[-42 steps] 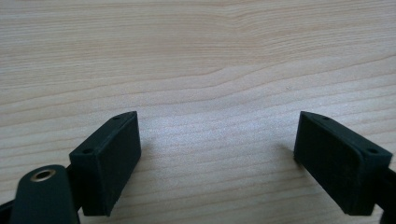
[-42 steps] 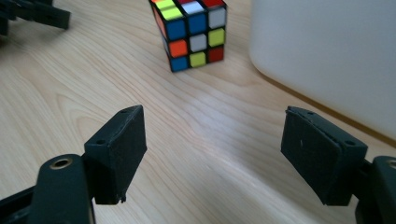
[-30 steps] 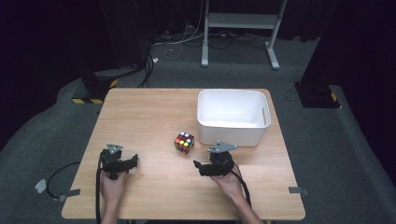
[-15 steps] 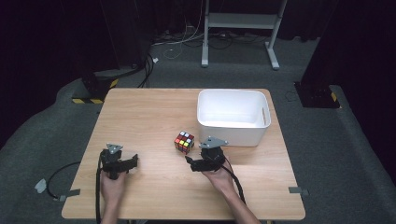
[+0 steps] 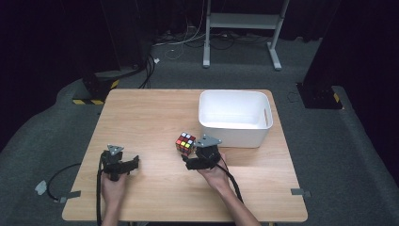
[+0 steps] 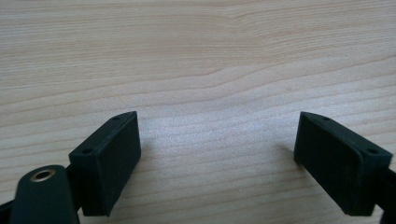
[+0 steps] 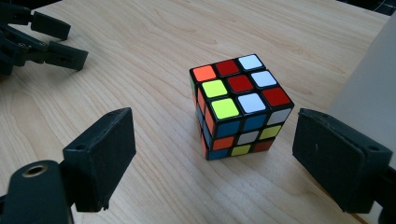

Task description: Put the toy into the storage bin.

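The room is dark, with a grey carpeted floor, and the wooden worktop stands lit in the middle of it. Nearest to me, the left hand-held gripper sits low over bare wood at the near left of the worktop; its own view shows the jaws spread wide with nothing between them.

My right hand-held gripper is the one at work. Its jaws have just been opening and now stand wide, pointing at the puzzle cube. The cube lies ahead of the pads, not yet between them, and neither pad touches it. In the high view the cube rests flat on the worktop just past the right hand-held gripper and close beside the near wall of the white tub, which sits farther back on the right.

I judge the step in hand to be the approach for a grasp on the cube. To do it well, I would keep the jaws at full spread, carry them forward level until the pads bracket two opposite faces, and square the wrist to those faces first, since the cube stands somewhat cornerwise to me. The right pad passes near the tub wall; I would watch that clearance. I would close only once both pads sit at mid-height.
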